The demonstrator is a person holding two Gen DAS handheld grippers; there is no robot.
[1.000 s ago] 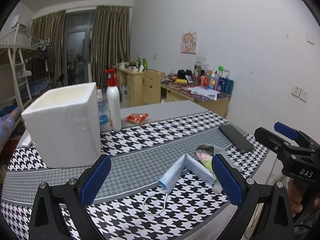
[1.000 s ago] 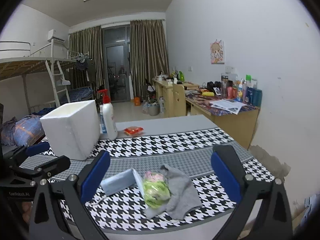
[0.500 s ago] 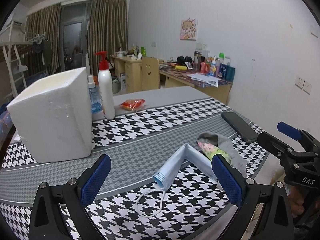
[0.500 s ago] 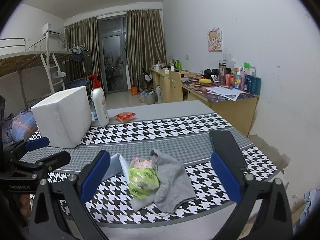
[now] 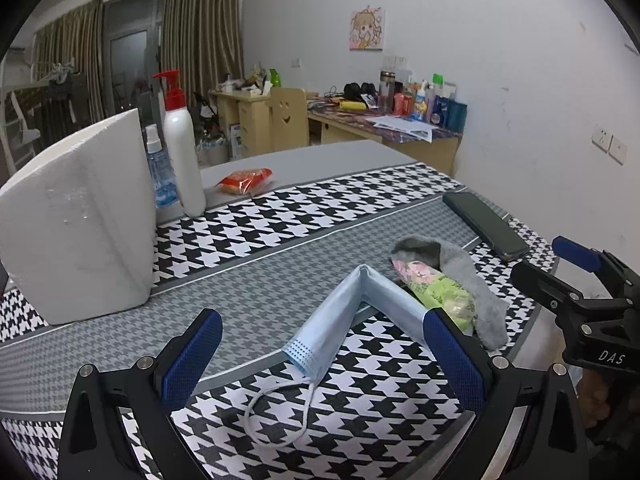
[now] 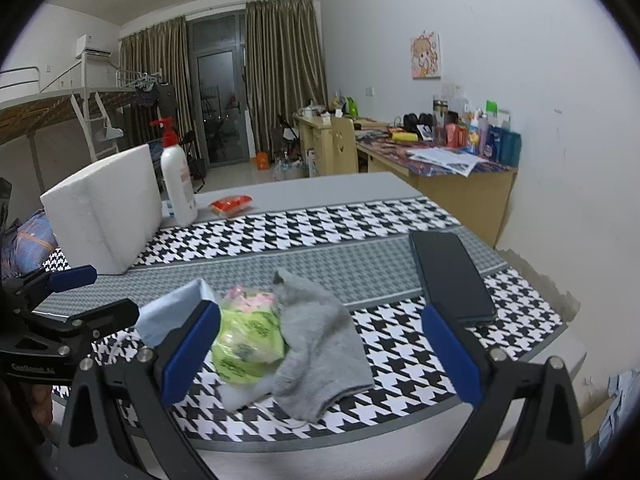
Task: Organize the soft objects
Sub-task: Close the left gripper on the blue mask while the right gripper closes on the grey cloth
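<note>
The face mask (image 5: pixel 352 320) is lying directly ahead of the left gripper (image 5: pixel 320 360), with the tissue pack (image 5: pixel 436 294) and sock (image 5: pixel 468 280) sitting right of it, the foam box (image 5: pixel 80 216) standing far left.

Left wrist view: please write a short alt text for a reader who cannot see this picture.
The open left gripper hovers over a houndstooth tablecloth, its blue pads either side of a bent blue face mask. Right of the mask lie a green packet and a grey cloth; a white foam box stands at left.
</note>
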